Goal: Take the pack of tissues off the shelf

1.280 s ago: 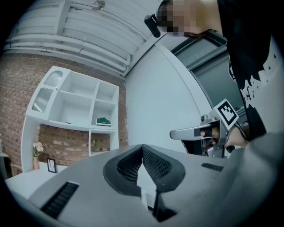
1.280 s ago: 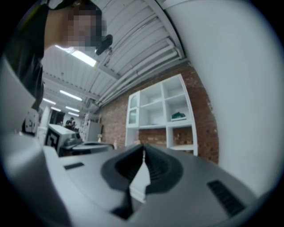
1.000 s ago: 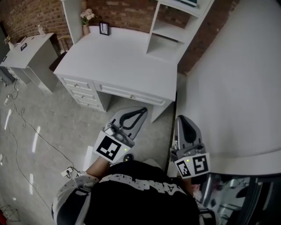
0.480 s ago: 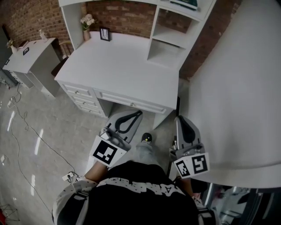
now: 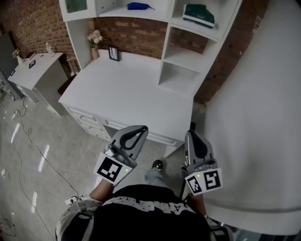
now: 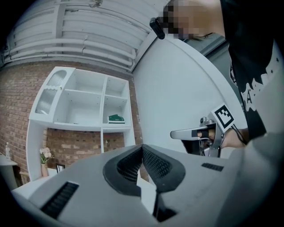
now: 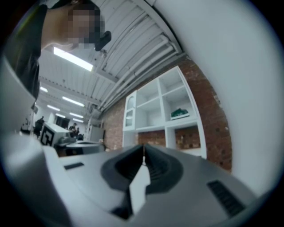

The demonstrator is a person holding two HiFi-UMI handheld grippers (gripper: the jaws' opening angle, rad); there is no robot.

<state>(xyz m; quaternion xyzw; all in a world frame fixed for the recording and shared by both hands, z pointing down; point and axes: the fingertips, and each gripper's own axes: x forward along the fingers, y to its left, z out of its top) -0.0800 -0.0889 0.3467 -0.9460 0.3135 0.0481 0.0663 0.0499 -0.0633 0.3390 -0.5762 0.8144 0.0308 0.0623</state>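
The pack of tissues point(image 5: 198, 14) is green and lies flat on the upper right shelf of the white hutch point(image 5: 167, 44) above the desk. It also shows small and far off as the pack point(image 6: 116, 118) in the left gripper view and the pack point(image 7: 179, 113) in the right gripper view. My left gripper point(image 5: 142, 129) hangs over the desk's front edge, well below the shelf, jaws shut and empty. My right gripper point(image 5: 191, 134) is beside it to the right, also shut with nothing in it. Both point toward the hutch.
A white desk point(image 5: 127, 89) carries a vase of flowers point(image 5: 95, 40) and a small picture frame point(image 5: 113, 53) at its back. A blue item point(image 5: 139, 6) lies on the top shelf. A large white curved panel point(image 5: 254, 117) stands close on the right. A side table point(image 5: 35, 70) and floor cables point(image 5: 21, 136) are on the left.
The head view has tipped upward, so the upper shelves and the green pack have come into sight. Both grippers have moved forward to the desk's front edge, still shut.
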